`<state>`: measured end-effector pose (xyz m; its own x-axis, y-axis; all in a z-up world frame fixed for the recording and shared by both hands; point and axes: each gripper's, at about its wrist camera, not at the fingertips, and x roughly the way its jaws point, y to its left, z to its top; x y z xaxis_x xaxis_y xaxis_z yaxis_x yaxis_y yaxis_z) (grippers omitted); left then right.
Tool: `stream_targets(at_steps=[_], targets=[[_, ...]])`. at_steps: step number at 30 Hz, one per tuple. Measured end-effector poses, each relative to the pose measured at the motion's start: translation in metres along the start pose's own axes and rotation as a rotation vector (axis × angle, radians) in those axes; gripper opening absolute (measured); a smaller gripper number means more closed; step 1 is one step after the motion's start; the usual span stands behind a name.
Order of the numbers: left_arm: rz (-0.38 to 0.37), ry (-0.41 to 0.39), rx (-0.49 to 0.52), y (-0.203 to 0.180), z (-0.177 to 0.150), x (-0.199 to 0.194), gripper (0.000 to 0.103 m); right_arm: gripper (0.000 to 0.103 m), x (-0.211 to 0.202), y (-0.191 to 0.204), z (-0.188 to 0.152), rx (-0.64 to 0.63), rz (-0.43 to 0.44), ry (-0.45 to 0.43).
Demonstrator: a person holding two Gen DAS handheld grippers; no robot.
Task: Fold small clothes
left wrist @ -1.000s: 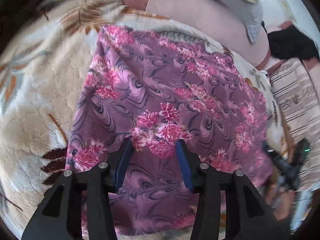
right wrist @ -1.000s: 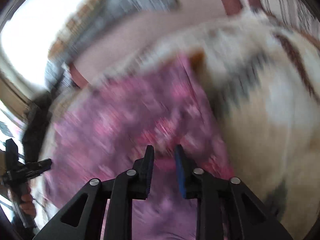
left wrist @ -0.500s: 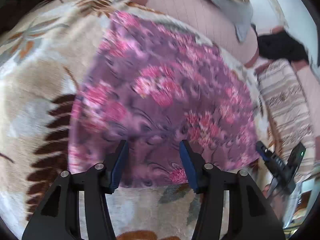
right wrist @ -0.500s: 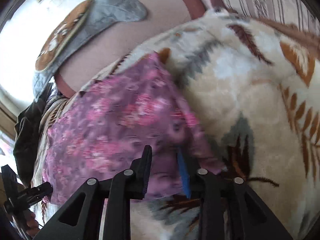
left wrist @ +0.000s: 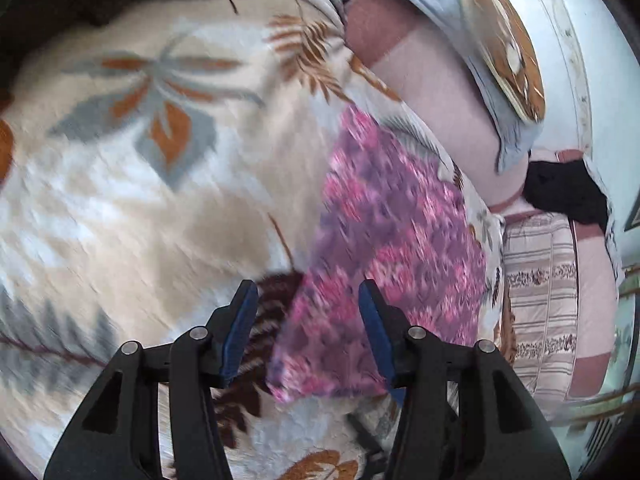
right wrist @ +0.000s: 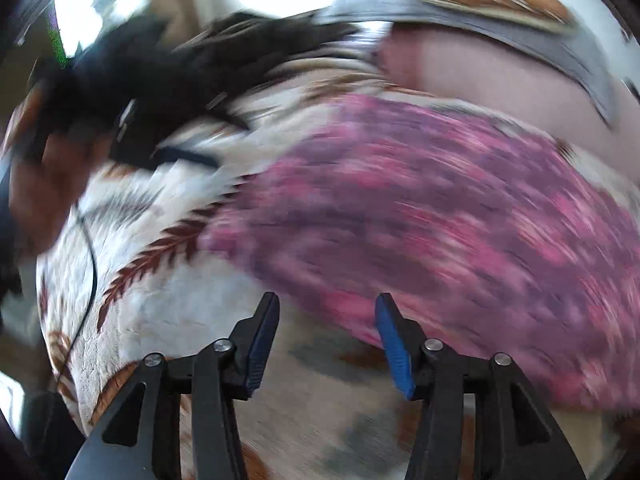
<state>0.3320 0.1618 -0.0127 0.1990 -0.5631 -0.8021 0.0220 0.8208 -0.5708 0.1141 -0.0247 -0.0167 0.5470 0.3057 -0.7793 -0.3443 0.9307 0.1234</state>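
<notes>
Left wrist view
Garment count: one purple cloth with pink flower print (left wrist: 384,248), lying flat on the blanket.
Blanket: one cream plush blanket with grey and rust leaf pattern (left wrist: 160,200), spread under the cloth.
Left tongs: left gripper (left wrist: 305,326) with blue pads spread wide, nothing between them, above the cloth's near corner.
Pillows: one grey pillow with brown-and-cream print (left wrist: 492,64), beyond the cloth's far edge, resting on a pink bedsheet (left wrist: 440,92).
Other fabric: one black garment (left wrist: 568,192) and one striped beige cover (left wrist: 540,288), both to the right of the cloth.

Right wrist view
Garment: the same single cloth (right wrist: 440,216), blurred, flat on the blanket (right wrist: 160,304).
Right tongs: right gripper (right wrist: 326,332) released, pads apart and empty, at the cloth's near edge.
Left tongs seen here: dark blurred shape beyond the cloth's left edge; its state cannot be told from this view.
</notes>
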Motion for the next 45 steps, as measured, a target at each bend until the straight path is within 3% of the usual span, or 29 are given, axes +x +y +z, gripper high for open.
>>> stream_targets(at_steps=[3,5,9,11,17,24,25,26,29,36,45], targets=[[0.016,0.007,0.001,0.007,0.013,0.001,0.051,0.056,0.023,0.032,0.011,-0.142,-0.071,0.015],[0.017,0.018,-0.001,0.009,0.019,0.004,0.051,0.056,0.039,0.048,0.017,-0.213,-0.183,0.022],[0.000,0.048,0.003,0.013,0.033,0.013,0.051,0.050,0.052,0.047,0.028,-0.231,-0.283,-0.027],[-0.016,0.067,0.006,0.008,0.040,0.021,0.053,0.013,0.055,0.038,0.033,-0.205,-0.293,-0.031],[-0.012,0.125,0.058,-0.027,0.059,0.059,0.059,0.010,0.028,0.021,0.037,-0.130,-0.252,-0.177],[0.047,0.196,0.105,-0.060,0.067,0.105,0.057,0.010,0.008,0.011,0.037,-0.076,-0.193,-0.245],[0.048,0.194,0.103,-0.063,0.067,0.107,0.046,0.010,0.007,0.009,0.037,-0.065,-0.185,-0.249],[0.038,0.199,0.100,-0.065,0.068,0.108,0.028,0.010,0.005,0.007,0.037,-0.055,-0.177,-0.251],[0.057,0.180,0.101,-0.071,0.070,0.104,0.011,0.010,-0.001,0.001,0.035,-0.032,-0.164,-0.266],[0.113,0.106,0.192,-0.113,0.062,0.084,0.008,0.010,-0.022,-0.018,0.031,0.049,-0.156,-0.321],[0.123,0.067,0.277,-0.182,0.046,0.073,0.007,0.010,-0.063,-0.065,0.015,0.187,-0.174,-0.381]])
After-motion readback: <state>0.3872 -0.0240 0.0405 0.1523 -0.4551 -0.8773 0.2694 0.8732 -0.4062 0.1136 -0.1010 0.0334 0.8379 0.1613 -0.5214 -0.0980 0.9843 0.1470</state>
